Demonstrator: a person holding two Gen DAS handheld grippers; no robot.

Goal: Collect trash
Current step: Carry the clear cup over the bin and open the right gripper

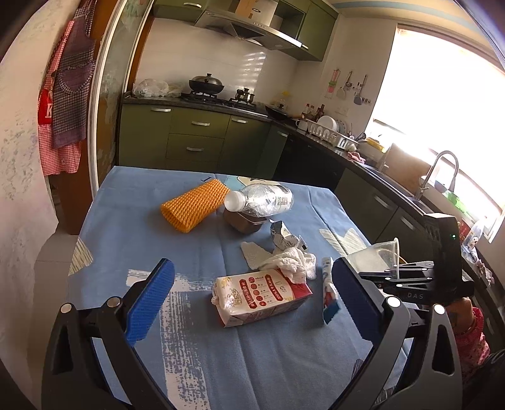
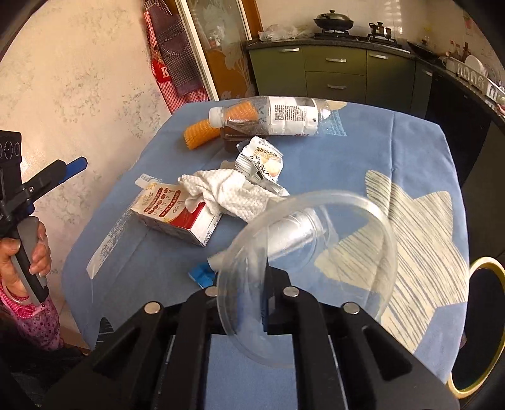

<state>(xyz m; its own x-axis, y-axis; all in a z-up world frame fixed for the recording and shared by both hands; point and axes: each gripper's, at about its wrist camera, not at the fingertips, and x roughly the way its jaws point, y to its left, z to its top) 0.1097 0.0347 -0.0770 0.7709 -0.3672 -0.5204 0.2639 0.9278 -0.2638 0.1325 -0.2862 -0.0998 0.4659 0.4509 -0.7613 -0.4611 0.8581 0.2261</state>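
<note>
Blue tablecloth with pale star shapes (image 1: 132, 227) covers table. Green kitchen cabinets with silver handles (image 1: 195, 135) stand behind it. Black lidded wok (image 1: 206, 83) sits on gas stove. Silver range hood (image 1: 249, 30) hangs above stove. Checked red and purple aprons (image 1: 68, 104) hang on wall. White dish rack with plates (image 1: 331, 131) near bright window. Curved silver tap (image 1: 442, 170) by sink.

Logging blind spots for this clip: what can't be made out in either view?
- Brown container: mostly hidden under the plastic bottle in both views.
- Bin: cut off by the right wrist view's edge; contents too dark.
- Right hand-held gripper fingertips: hidden behind the clear plastic cup it grips.
- Window: overexposed in the left wrist view.
</note>
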